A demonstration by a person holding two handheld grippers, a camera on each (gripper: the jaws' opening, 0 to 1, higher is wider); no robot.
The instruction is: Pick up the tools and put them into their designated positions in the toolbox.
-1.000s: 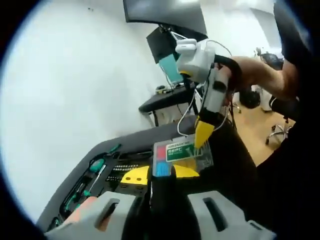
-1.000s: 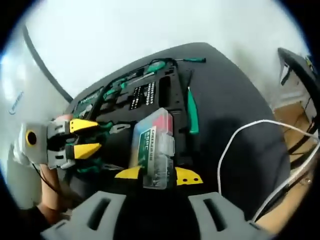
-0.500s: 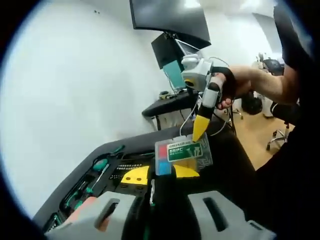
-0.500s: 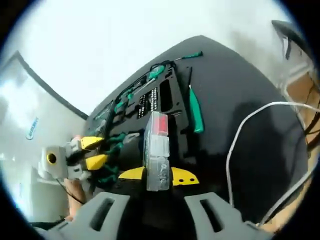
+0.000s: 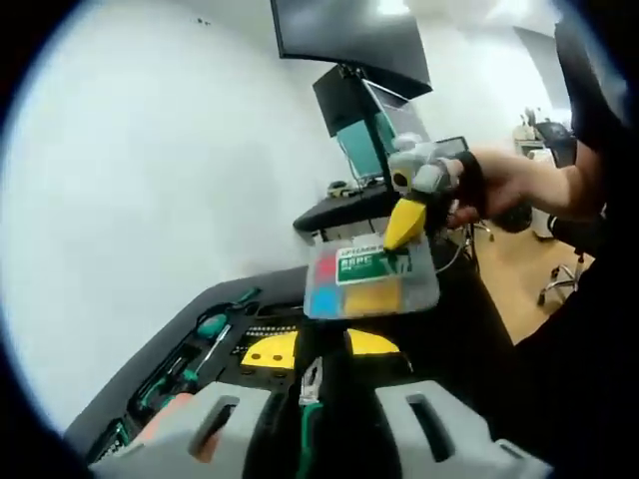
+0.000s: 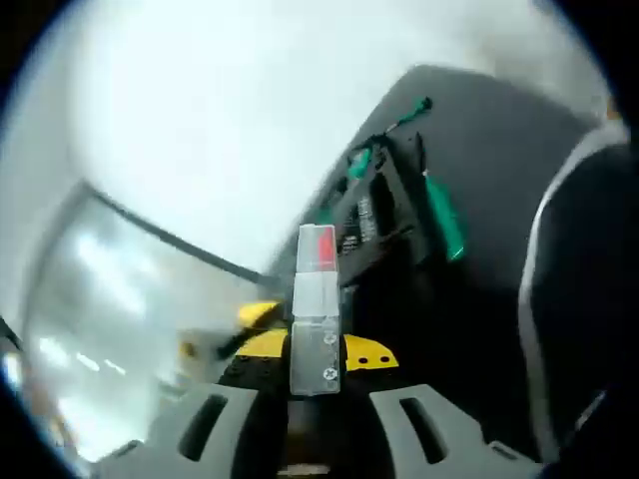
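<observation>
Clear bit case (image 5: 370, 282) is clamped in the right tool (image 6: 316, 351), lifted above the toolbox (image 5: 200, 351); the left tool (image 5: 318, 349) grips pliers (image 5: 309, 384).

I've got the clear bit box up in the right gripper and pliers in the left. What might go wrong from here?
1. The clear bit box is pinched only at one edge by the right gripper, well above the toolbox; it may twist or slip.
2. The right gripper view is blurred, so judging the box's slot is hard.
3. The left gripper holds pliers close under the box; the two might collide on the way down.
</observation>
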